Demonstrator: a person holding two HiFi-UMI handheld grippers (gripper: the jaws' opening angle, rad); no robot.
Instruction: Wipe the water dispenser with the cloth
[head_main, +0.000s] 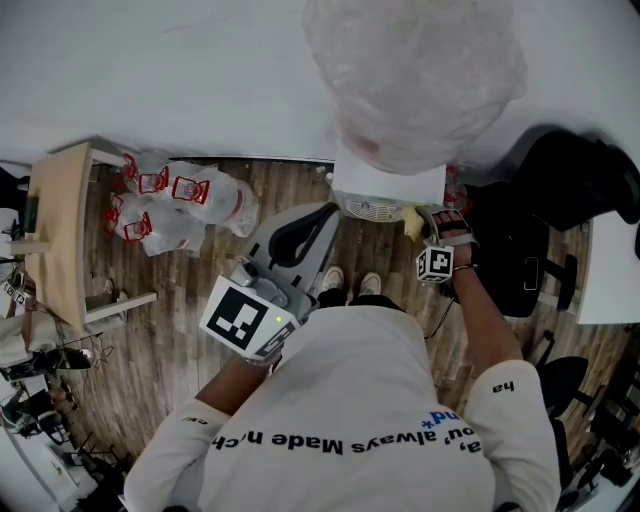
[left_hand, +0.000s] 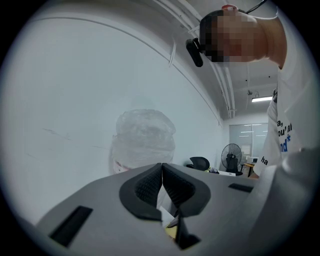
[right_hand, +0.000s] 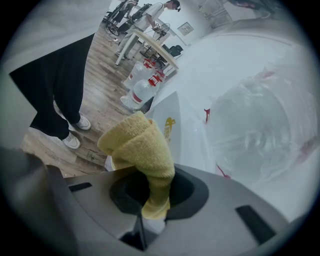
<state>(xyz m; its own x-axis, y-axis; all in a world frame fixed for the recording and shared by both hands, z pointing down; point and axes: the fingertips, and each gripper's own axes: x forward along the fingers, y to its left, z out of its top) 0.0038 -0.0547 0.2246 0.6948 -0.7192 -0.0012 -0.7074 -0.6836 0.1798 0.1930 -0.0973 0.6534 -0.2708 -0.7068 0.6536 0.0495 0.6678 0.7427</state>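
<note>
The right gripper (right_hand: 155, 192) is clamped on one yellow cloth (right_hand: 137, 142). The cloth's tail is pinched between the jaws and the rest bunches up in a folded lump above them. In the head view this gripper (head_main: 432, 225) sits at the front upper edge of the one white dispenser (head_main: 390, 185), with the cloth (head_main: 412, 222) just beside its front. Whether the cloth touches the dispenser cannot be told.

The left gripper (left_hand: 161, 172) has its two jaws together, pads meeting at the tips, with nothing between them. In the head view it (head_main: 305, 232) is held up left of the dispenser, apart from it.

One bottle (head_main: 415, 70), wrapped in crinkled clear plastic, stands upright on top of the dispenser. The right gripper view shows the dispenser (right_hand: 175, 125) with a yellow mark on its white side and the bottle (right_hand: 255, 125) to the right of it.

On the wooden floor to the left lies a cluster of spare bottles (head_main: 185, 215). Five red handles show, though the bottles themselves blur together. One wooden table (head_main: 60, 230) stands left of them and one black chair (head_main: 520, 250) stands right of the dispenser. Two shoes (head_main: 350, 283) show below the dispenser.
</note>
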